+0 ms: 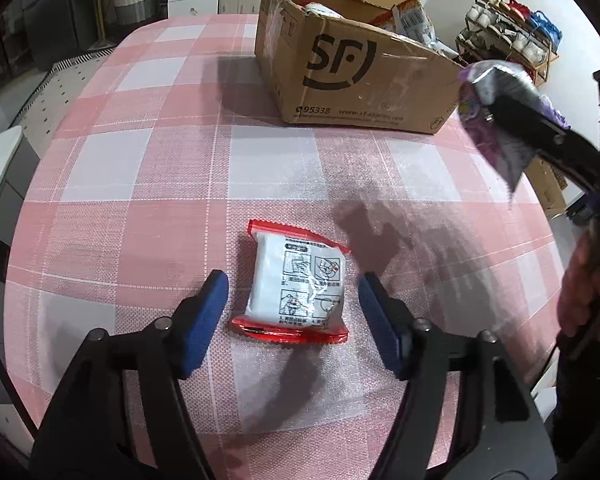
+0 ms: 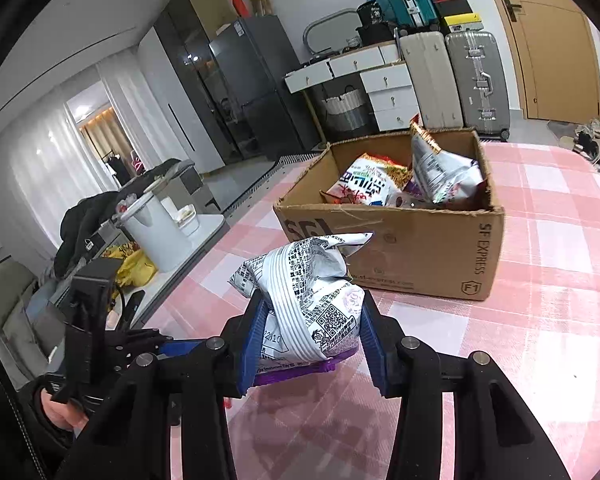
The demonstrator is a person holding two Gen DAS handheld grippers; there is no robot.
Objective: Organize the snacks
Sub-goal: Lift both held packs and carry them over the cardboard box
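A red and white snack packet (image 1: 298, 284) lies flat on the pink checked tablecloth. My left gripper (image 1: 294, 300) is open, its blue pads on either side of the packet, not touching it. My right gripper (image 2: 310, 320) is shut on a white and purple snack bag (image 2: 314, 296) and holds it above the table, short of the cardboard box (image 2: 432, 248). In the left wrist view the right gripper (image 1: 500, 100) and its bag (image 1: 496, 136) hang at the right, beside the box (image 1: 340, 80). The box holds several snack bags (image 2: 380, 188).
The round table (image 1: 148, 168) drops off at left and front. A side counter with a white pot (image 2: 156, 228) stands left of the table. Drawers, suitcases (image 2: 476, 80) and a shoe rack (image 1: 508, 44) line the room behind.
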